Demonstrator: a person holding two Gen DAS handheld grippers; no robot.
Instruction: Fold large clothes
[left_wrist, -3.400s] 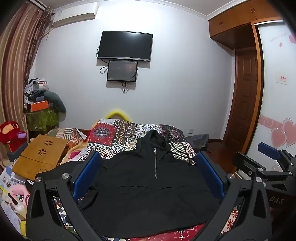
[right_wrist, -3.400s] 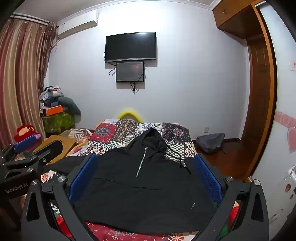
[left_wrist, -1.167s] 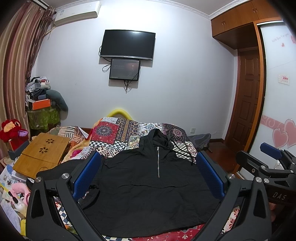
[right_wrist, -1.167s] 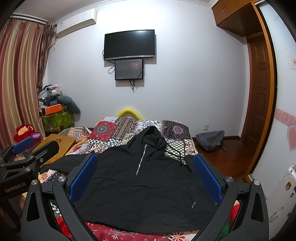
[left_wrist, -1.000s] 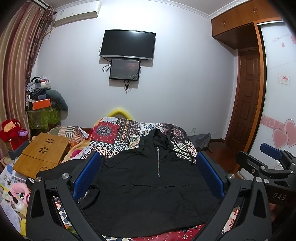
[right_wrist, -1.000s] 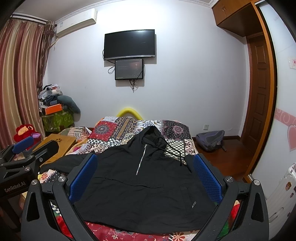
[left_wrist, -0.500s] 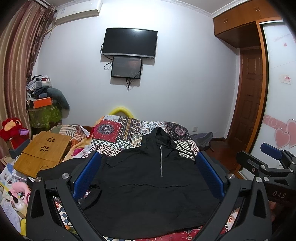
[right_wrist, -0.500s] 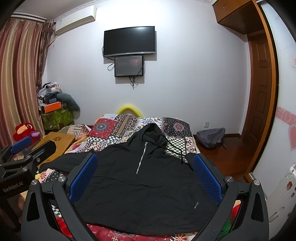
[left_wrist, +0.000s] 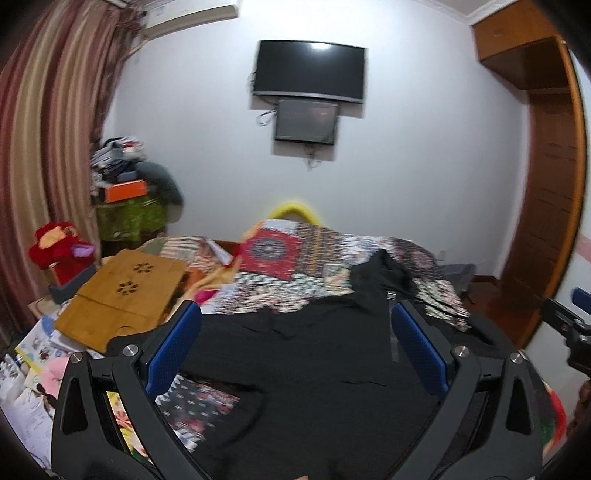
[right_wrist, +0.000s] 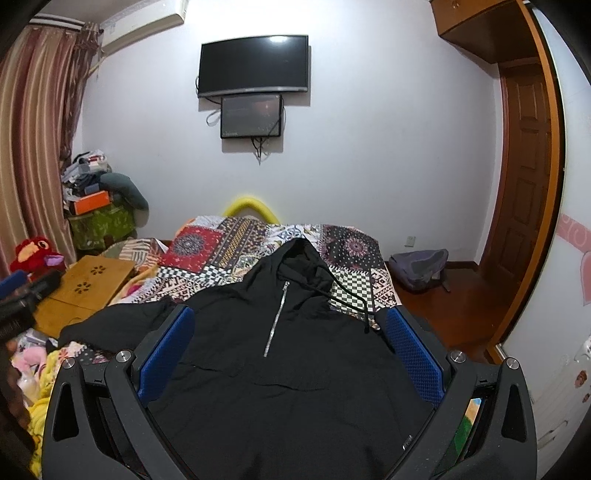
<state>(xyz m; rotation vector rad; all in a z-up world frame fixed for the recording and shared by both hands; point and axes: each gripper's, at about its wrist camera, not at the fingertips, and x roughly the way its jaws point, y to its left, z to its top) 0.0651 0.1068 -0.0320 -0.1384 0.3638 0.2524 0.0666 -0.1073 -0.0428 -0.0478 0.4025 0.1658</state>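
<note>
Two hand-held grippers, left hand-held gripper (left_wrist: 295, 343) and right hand-held gripper (right_wrist: 290, 341), hover wide open and empty above the black hoodie (right_wrist: 288, 369), spread flat on the bed (right_wrist: 258, 236) so folding can begin.

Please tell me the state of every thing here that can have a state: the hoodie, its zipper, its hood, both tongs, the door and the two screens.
Black hoodie: spread flat on the bed, front up, unfolded.
Zipper: closed.
Hood: lying flat, away from the camera.
Left tongs: open, holding nothing.
Right tongs: open, holding nothing.
Wooden door: closed.
Large screen: dark.
Small screen: showing only a faint picture.
</note>
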